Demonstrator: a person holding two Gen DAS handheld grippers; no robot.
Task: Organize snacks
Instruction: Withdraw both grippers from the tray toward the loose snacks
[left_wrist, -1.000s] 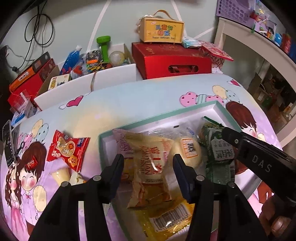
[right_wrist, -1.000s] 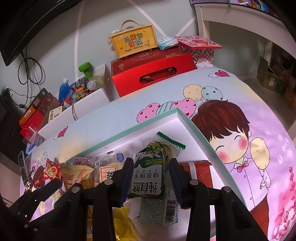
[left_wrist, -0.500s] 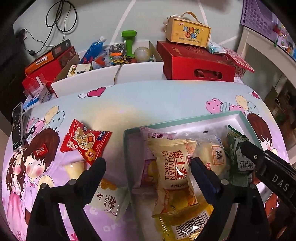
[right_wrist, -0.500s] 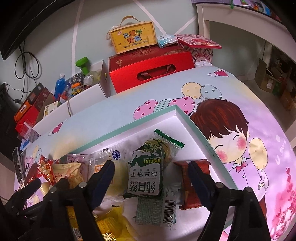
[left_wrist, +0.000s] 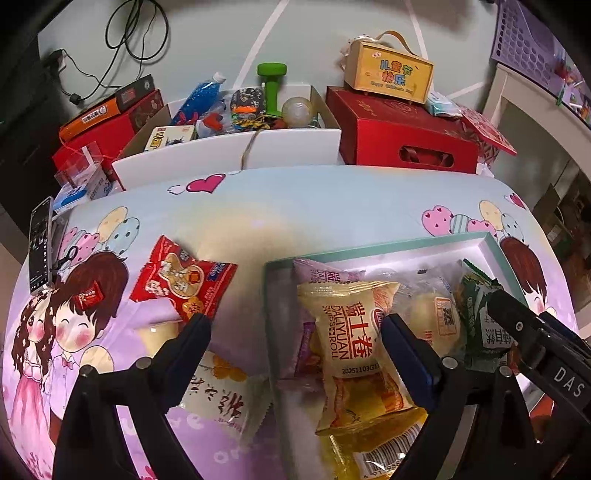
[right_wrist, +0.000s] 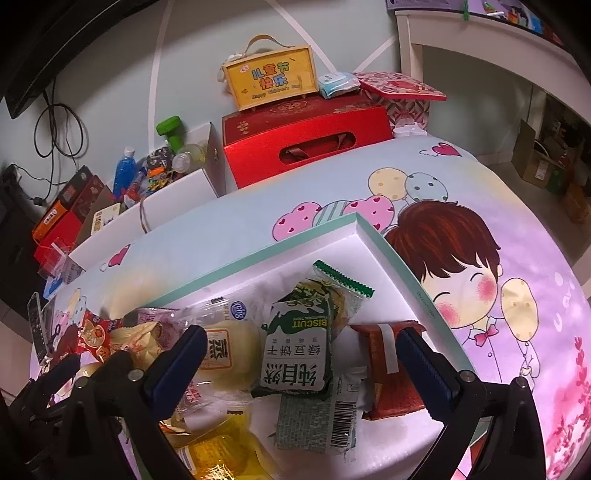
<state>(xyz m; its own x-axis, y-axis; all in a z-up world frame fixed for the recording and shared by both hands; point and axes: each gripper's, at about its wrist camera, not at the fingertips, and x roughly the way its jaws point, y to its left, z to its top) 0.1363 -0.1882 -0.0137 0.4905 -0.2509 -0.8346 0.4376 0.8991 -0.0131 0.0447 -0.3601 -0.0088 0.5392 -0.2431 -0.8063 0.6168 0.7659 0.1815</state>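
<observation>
Both tongs have just been opening: the left gripper and right gripper gape wide, holding nothing, above the green biscuit pack lying in the teal-rimmed box. Light, crinkly and probably crushable, it seems best pinched by its sealed edge.

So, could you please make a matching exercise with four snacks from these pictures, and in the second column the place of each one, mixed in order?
Things:
1. red snack packet
2. green biscuit pack
3. Swiss roll pack
4. brown-red packet

Places:
A. in the tray, against its right wall
B. on the tablecloth, left of the tray
C. in the tray, in the middle of the right gripper's view
D. in the tray, near its left end, just left of the left gripper's right finger

Pairs: 1-B, 2-C, 3-D, 4-A
</observation>
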